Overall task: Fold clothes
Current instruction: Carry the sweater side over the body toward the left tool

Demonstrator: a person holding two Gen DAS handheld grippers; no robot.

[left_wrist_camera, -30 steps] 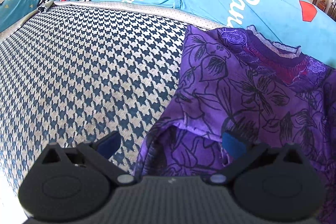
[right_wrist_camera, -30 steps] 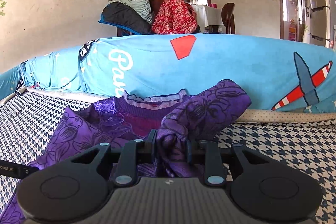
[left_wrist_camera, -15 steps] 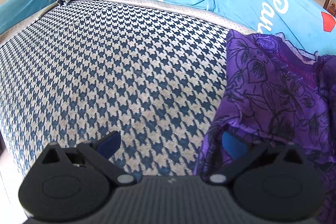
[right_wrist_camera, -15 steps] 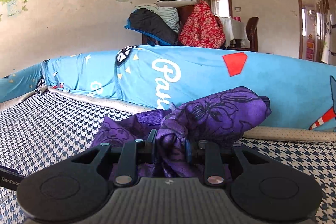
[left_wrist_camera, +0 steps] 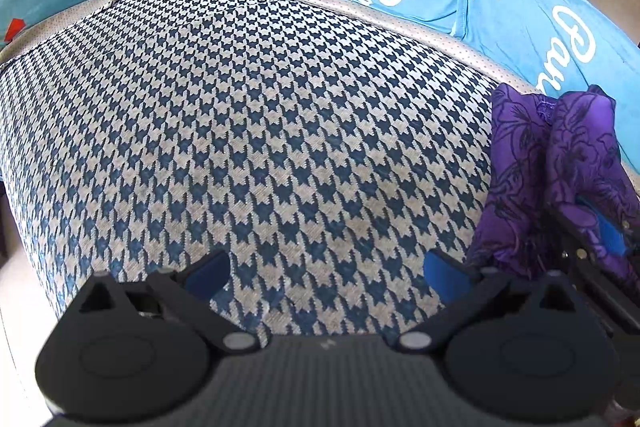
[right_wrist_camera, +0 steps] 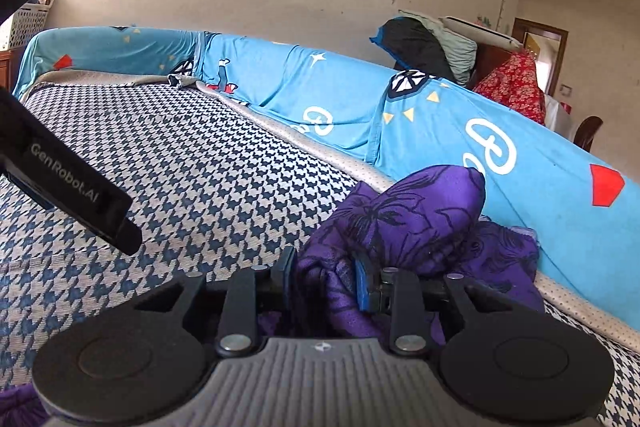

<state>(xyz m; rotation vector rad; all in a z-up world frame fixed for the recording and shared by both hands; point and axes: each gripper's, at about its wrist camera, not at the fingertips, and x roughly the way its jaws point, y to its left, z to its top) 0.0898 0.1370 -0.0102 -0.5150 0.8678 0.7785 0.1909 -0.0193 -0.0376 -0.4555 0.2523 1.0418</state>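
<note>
Swung left, the left tongs [left_wrist_camera: 327, 271] now gape wide over bare houndstooth cushion [left_wrist_camera: 260, 131]; right tongs [right_wrist_camera: 325, 279] grip the bunched purple garment [right_wrist_camera: 416, 215].

Two tongs [left_wrist_camera: 326, 273] [right_wrist_camera: 326, 277], one purple garment [right_wrist_camera: 404, 215]

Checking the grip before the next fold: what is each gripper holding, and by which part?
Right gripper: shut on a bunched fold of the purple floral garment; which part is unclear. Left gripper: open, empty.

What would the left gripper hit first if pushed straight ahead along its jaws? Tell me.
Likely the houndstooth cushion: the open left gripper points over bare fabric, with the purple garment off to its right. Depth is uncertain.
</note>
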